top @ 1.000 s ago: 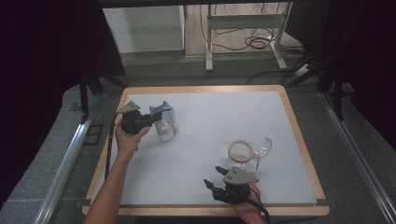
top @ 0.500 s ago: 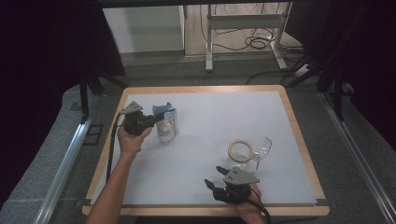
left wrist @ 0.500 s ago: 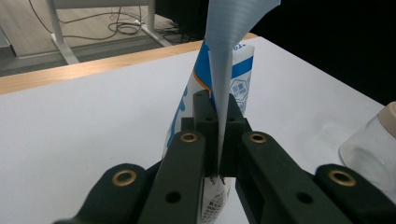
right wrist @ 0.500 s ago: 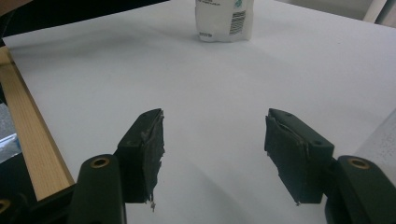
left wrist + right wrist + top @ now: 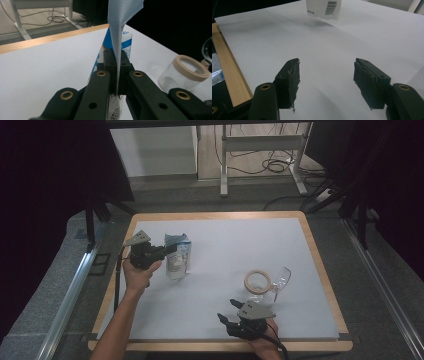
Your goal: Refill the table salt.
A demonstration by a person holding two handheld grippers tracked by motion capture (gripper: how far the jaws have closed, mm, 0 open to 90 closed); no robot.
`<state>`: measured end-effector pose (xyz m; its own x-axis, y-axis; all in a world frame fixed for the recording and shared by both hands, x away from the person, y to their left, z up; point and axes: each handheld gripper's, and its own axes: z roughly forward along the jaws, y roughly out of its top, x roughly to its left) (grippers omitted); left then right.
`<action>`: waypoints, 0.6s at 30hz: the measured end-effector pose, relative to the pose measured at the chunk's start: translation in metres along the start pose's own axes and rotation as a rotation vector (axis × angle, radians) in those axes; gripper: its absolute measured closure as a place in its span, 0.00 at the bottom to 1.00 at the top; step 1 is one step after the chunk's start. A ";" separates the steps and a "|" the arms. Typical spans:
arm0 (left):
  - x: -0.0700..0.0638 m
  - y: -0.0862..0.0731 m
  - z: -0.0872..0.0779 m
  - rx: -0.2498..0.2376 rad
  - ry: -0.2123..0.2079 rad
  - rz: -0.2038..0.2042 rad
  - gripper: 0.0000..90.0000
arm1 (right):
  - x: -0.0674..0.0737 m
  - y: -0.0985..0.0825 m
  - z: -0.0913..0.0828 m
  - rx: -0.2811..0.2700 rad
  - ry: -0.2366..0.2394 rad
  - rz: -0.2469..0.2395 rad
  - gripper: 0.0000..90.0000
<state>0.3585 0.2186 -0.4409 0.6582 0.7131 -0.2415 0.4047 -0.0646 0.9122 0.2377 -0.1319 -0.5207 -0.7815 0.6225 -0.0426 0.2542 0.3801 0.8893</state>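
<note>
On the left part of the white table surface (image 5: 225, 270), the left gripper (image 5: 167, 251) is clamped on the top edge of a blue and white bag (image 5: 177, 257). In the left gripper view its two black jaws are pressed together with the thin flap of the bag (image 5: 120, 30) between them, and the printed body of the bag hangs below and behind the jaws. The bag is near the far left corner of the table, close to the wooden frame (image 5: 215, 215).

At the near edge, the right gripper (image 5: 231, 316) rests low above the table, well apart from the bag. Its jaws stand apart with nothing between them, and in the right gripper view there is bare white surface between the two pads (image 5: 292, 80). The bag (image 5: 323, 8) is visible far ahead of them, at the top of that view.

Just beyond the right gripper lies a clear jar (image 5: 267, 282) on its side, with a beige ring around its mouth (image 5: 257, 281). In the left gripper view the jar (image 5: 185, 75) is at the right, away from the bag. Nothing stands between the two grippers.
</note>
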 end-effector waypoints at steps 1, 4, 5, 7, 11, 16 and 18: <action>0.000 0.000 0.000 0.000 0.000 0.000 1.00 | 0.000 0.000 0.000 0.000 0.000 0.000 0.43; -0.006 -0.001 -0.004 -0.010 -0.020 -0.005 1.00 | 0.001 0.000 0.002 0.002 0.003 0.003 0.43; -0.006 -0.001 -0.004 -0.010 -0.020 -0.005 1.00 | 0.001 0.000 0.002 0.002 0.003 0.003 0.43; -0.011 -0.003 -0.005 -0.006 -0.021 -0.004 1.00 | 0.003 0.000 0.004 0.004 0.009 0.001 0.42; -0.019 -0.008 -0.005 0.001 -0.033 -0.003 1.00 | 0.006 0.000 0.007 0.009 0.009 -0.002 0.42; -0.027 -0.011 -0.006 0.000 -0.051 -0.004 1.00 | 0.008 0.000 0.011 0.012 0.007 0.001 0.40; -0.030 -0.011 -0.007 -0.004 -0.059 -0.001 1.00 | 0.009 0.000 0.013 0.014 0.006 0.003 0.39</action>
<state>0.3295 0.2028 -0.4416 0.6937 0.6710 -0.2618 0.4033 -0.0608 0.9130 0.2382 -0.1179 -0.5274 -0.7843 0.6193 -0.0369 0.2645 0.3876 0.8830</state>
